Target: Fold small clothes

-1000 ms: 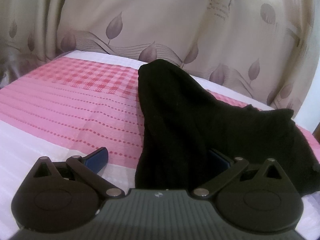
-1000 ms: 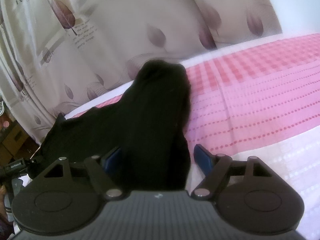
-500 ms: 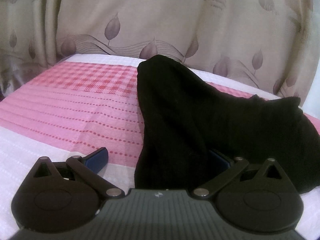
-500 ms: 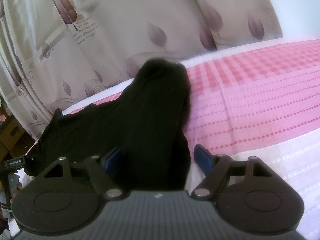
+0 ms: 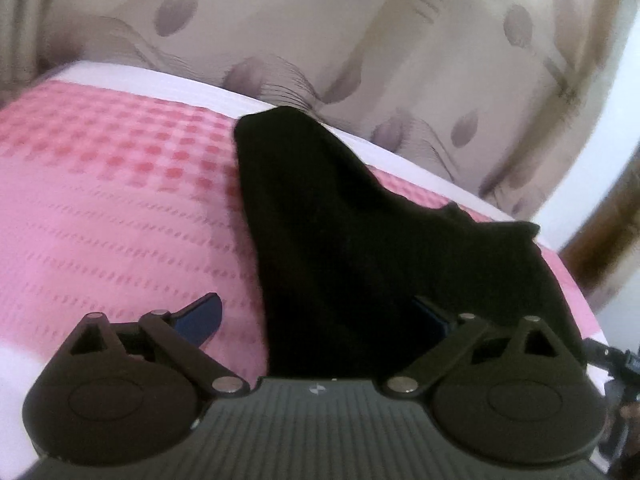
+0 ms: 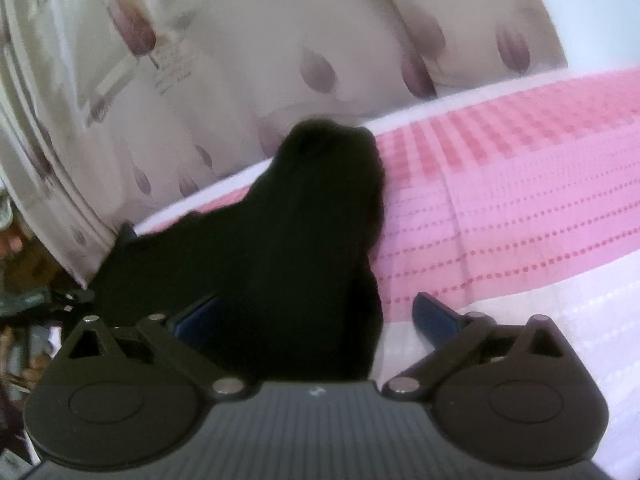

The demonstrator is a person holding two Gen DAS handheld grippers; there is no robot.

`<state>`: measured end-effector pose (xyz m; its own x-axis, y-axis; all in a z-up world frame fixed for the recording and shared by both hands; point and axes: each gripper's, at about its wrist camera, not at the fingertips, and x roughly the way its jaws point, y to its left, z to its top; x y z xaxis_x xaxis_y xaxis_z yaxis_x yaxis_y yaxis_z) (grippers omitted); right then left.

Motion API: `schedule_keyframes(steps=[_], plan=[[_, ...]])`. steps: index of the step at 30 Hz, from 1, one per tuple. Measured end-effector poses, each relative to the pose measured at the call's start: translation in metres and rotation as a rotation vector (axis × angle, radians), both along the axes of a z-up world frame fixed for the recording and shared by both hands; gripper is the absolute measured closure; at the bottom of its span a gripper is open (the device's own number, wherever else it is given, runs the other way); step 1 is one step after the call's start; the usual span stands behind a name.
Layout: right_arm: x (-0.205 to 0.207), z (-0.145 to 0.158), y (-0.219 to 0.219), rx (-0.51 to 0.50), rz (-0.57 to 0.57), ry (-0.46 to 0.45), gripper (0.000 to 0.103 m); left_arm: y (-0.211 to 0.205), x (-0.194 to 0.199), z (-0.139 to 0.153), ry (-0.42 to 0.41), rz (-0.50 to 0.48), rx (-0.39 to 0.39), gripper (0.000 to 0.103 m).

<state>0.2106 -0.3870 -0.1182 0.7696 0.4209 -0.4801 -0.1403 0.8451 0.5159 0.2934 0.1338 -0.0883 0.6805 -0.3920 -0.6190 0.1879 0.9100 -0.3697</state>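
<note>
Garment [image 5: 344, 248] on bed [image 5: 120, 208], black, crumpled.
L hand-held gripper [image 5: 316, 316] wide, closing, cloth between, ungripped; R hand-held gripper [image 6: 308, 316] opening, same.

— What is seen behind the bed?

— A beige curtain [image 5: 360, 40] printed with mauve leaves and thin wavy lines is hung along the far side; some lettering is printed on it, too blurred to be read. In the right wrist view the same curtain [image 6: 240, 60] is gathered into folds at the left.

— And the bed itself?

— It is covered by a bedspread [image 5: 100, 200] banded in pink and white, with a checked strip and rows of red dots. A plain white wall [image 6: 592, 8] is shown at the upper right. Cluttered items [image 6: 24, 320] are glimpsed low at the left, not to be made out. Soft, even light is cast throughout.
</note>
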Motion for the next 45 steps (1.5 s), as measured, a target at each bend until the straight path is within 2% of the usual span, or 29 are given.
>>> schedule_keyframes(steps=[3, 5, 6, 7, 9, 11, 15, 21, 25, 29, 34, 41, 42, 44, 45], plan=[[-0.001, 0.002, 0.007, -0.04, 0.001, -0.002, 0.0, -0.007, 0.023, -0.001, 0.021, -0.073, -0.007, 0.02], [0.0, 0.003, 0.012, -0.074, 0.007, -0.004, 0.0, -0.01, 0.037, -0.002, 0.031, -0.101, -0.013, 0.022], [0.0, 0.003, 0.014, -0.088, 0.011, -0.005, 0.0, -0.011, 0.044, -0.003, 0.037, -0.106, -0.02, 0.033], [0.0, 0.004, 0.016, -0.098, 0.014, -0.007, 0.0, -0.01, 0.051, -0.004, 0.047, -0.102, -0.025, 0.053], [-0.001, 0.004, 0.016, -0.101, 0.018, -0.012, 0.0, -0.003, 0.062, -0.01, 0.086, -0.095, -0.098, 0.067], [-0.002, 0.004, 0.016, -0.094, 0.016, -0.016, 0.0, 0.002, 0.069, -0.017, 0.112, -0.08, -0.172, 0.073], [-0.002, 0.004, 0.014, -0.078, 0.02, -0.022, 0.0, -0.007, 0.064, -0.013, 0.097, -0.016, -0.17, 0.08], [-0.008, 0.004, 0.01, -0.04, 0.013, -0.041, 0.0, -0.031, 0.058, 0.012, 0.104, 0.093, -0.16, 0.083], [-0.011, 0.006, 0.01, -0.039, 0.016, -0.064, 0.0, -0.057, 0.056, 0.038, 0.102, 0.114, -0.148, 0.084], [-0.014, 0.007, 0.009, -0.029, 0.022, -0.087, 0.0, -0.101, 0.056, 0.057, 0.122, 0.107, -0.119, 0.085], [-0.017, 0.008, 0.005, -0.001, 0.024, -0.108, 0.0, -0.157, 0.052, 0.062, 0.154, 0.089, -0.103, 0.086], [-0.021, 0.01, 0.003, 0.019, 0.032, -0.129, 0.0, -0.23, 0.051, 0.041, 0.199, 0.056, -0.062, 0.086], [-0.022, 0.01, 0.003, 0.022, 0.031, -0.13, 0.0, -0.236, 0.051, 0.038, 0.204, 0.048, -0.064, 0.085], [-0.023, 0.01, 0.002, 0.027, 0.029, -0.132, 0.0, -0.243, 0.05, 0.034, 0.203, 0.034, -0.086, 0.076], [-0.023, 0.01, 0.002, 0.03, 0.029, -0.133, 0.0, -0.243, 0.05, 0.033, 0.2, 0.022, -0.117, 0.059]])
